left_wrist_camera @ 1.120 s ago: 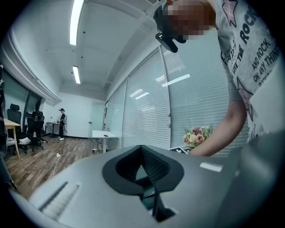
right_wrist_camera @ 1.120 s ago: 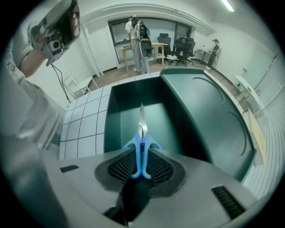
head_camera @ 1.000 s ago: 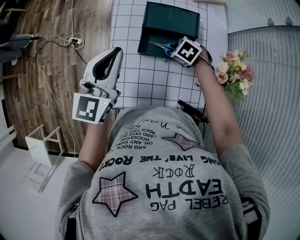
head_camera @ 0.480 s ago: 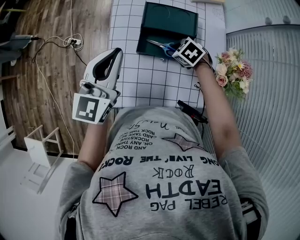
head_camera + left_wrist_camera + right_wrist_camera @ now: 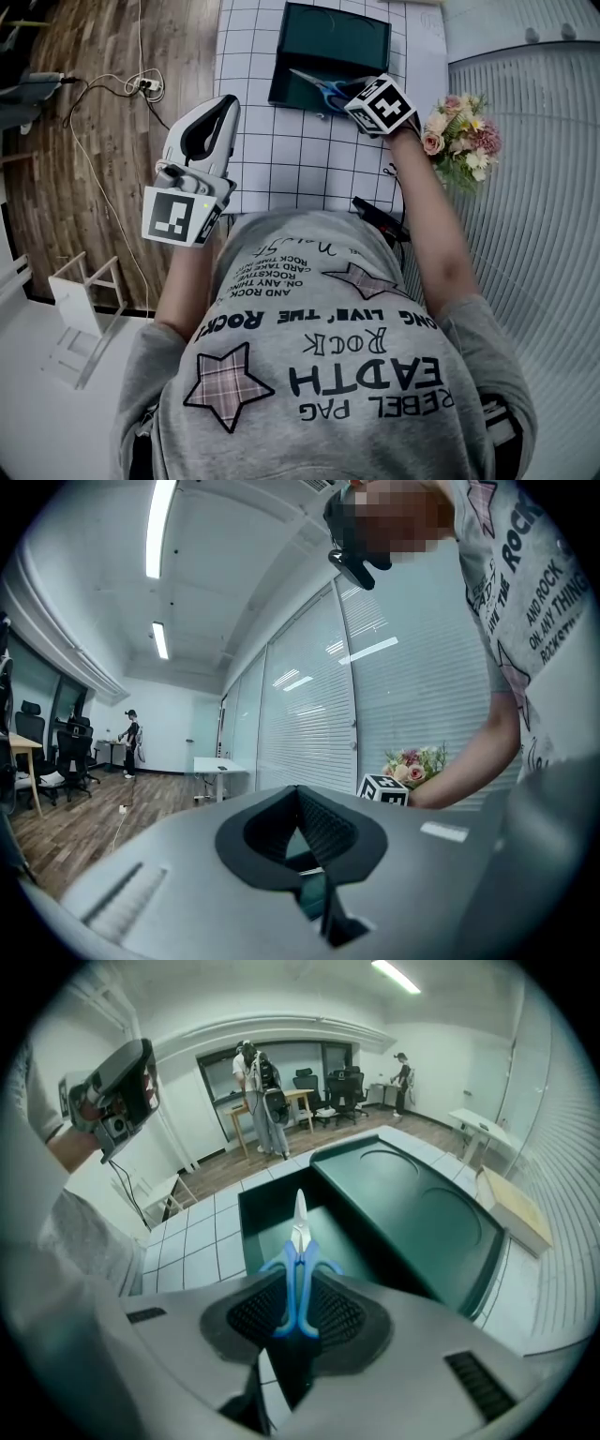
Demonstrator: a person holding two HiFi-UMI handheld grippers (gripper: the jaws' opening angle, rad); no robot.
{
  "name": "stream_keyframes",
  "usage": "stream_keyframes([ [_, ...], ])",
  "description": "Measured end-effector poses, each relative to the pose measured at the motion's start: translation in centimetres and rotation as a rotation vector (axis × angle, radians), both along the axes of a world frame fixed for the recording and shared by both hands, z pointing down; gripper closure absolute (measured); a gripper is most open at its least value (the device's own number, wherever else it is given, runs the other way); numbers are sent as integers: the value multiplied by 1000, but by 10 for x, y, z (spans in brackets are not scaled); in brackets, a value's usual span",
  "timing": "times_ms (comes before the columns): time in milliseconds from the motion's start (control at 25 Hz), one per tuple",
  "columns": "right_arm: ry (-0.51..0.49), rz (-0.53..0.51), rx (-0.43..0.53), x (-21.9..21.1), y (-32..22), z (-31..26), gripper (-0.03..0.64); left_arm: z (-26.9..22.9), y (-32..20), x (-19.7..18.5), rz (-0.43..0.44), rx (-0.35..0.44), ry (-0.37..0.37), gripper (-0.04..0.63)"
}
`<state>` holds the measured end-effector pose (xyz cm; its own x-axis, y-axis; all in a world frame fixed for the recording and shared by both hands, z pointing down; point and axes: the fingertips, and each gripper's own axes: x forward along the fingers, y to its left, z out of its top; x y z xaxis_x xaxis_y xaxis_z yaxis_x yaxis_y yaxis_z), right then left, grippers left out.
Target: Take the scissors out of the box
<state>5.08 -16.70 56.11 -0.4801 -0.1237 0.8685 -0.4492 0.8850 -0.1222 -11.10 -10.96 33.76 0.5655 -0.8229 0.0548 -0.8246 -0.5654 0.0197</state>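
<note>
Scissors (image 5: pixel 299 1241) lifted higher, clamped in right tool (image 5: pixel 298 1309)

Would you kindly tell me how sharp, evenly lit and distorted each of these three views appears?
Head view: sharp, soft even light, edges slightly bowed. Left gripper view: heavy fisheye, black corners, ceiling lights glaring. Right gripper view: same fisheye vignette, scissors crisp, box edges curved.

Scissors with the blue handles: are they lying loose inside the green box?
No, the right gripper grips the scissors by their blue handles, blades pointing out over the open box.
</note>
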Motion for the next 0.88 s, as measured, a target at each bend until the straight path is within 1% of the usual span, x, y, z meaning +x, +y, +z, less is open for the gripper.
stream_keyframes([
  [320,-155,128,28,-3,-4,-24,525,0,3,2,-1,4,-4,586],
  [520,-261,201,75,-5,-6,-45,525,-2,4,2,2,9,-13,586],
  [880,-394,235,186,-9,-1,-81,525,-8,7,4,6,19,-25,586],
])
